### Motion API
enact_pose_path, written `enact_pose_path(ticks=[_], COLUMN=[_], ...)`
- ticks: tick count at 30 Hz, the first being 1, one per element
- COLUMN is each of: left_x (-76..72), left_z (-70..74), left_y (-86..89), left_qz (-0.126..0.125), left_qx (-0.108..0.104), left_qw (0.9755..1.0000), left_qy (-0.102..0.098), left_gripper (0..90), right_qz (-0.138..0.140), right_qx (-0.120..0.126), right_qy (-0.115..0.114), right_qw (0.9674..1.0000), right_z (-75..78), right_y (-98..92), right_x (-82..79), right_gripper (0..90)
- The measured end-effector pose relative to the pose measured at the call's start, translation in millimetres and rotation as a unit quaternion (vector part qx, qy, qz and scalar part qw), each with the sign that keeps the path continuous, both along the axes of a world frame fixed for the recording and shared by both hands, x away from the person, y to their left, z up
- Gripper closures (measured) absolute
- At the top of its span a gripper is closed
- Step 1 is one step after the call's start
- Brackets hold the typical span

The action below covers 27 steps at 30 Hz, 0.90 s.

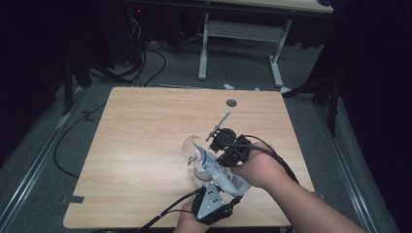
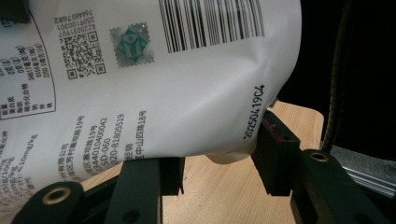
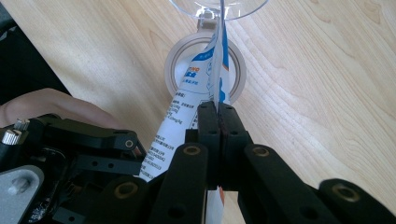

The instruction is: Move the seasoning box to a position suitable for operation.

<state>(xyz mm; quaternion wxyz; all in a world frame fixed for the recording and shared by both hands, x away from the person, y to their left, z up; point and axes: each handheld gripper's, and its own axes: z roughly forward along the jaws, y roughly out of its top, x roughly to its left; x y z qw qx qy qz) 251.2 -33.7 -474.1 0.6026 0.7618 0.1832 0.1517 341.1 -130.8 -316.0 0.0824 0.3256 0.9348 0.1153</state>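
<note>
The white pouch (image 1: 224, 175), printed with a barcode and blue lettering, is lying tilted over the near middle of a light wooden table (image 1: 145, 141) in the high view, its upper end leaning into the mouth of a clear glass (image 1: 193, 148). The left gripper (image 1: 214, 196), with a grey three-cornered plate on top, is coming in from the near edge and meeting the pouch's lower end. The right gripper (image 1: 228, 155) is reaching in from the right, held by a hand, and is meeting the pouch partway up. A small dark round hole (image 1: 231, 103) is sitting near the table's far edge, well apart from the work.

In the left gripper view, the pouch (image 2: 154, 79) is looming large and close, showing a barcode, a square code, a green stamp and a printed date. The left gripper (image 2: 219, 163) is standing part open, its two black jaws sitting on either side of the pouch's bulging lower corner and pressing against it.

In the right gripper view, the right gripper (image 3: 218, 135) is pinching tightly together on the thin edge of the pouch (image 3: 196, 88), which is rising between the jaws toward the clear glass (image 3: 219, 9) at the top. A roll of tape (image 3: 238, 70) is lying flat on the table just behind the pouch. The other gripper's black body (image 3: 70, 163) and a hand are showing at the lower left.
</note>
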Motion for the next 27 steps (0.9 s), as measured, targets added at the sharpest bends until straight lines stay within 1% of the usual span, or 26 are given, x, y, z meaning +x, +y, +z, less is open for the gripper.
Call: enact_pose_path(ticks=[5, 15, 22, 27], left_x=[0.2, 0.1, -0.3, -0.2], left_z=[0.2, 0.9, 1.2, 1.1], left_y=[0.1, 0.2, -0.1, 0.0], left_qz=[-0.001, -0.002, -0.002, -0.001], left_qx=[-0.001, -0.002, -0.005, -0.006], left_qw=[1.0, 1.0, 1.0, 1.0], left_qy=[0.001, -0.001, 0.0, 0.0], left_gripper=[58.5, 58.5, 58.5, 58.5], right_qz=[0.001, 0.002, -0.002, 0.002], right_qx=[-0.002, 0.0, 0.0, 0.0], right_qy=[0.002, 0.0, 0.0, -0.001], right_qw=[1.0, 1.0, 1.0, 1.0], right_z=[0.0, 0.3, 0.4, 0.3], right_y=[0.7, 0.4, 0.5, 0.8], right_x=[0.4, 0.2, -0.5, 0.3], right_gripper=[90.0, 90.0, 90.0, 90.0])
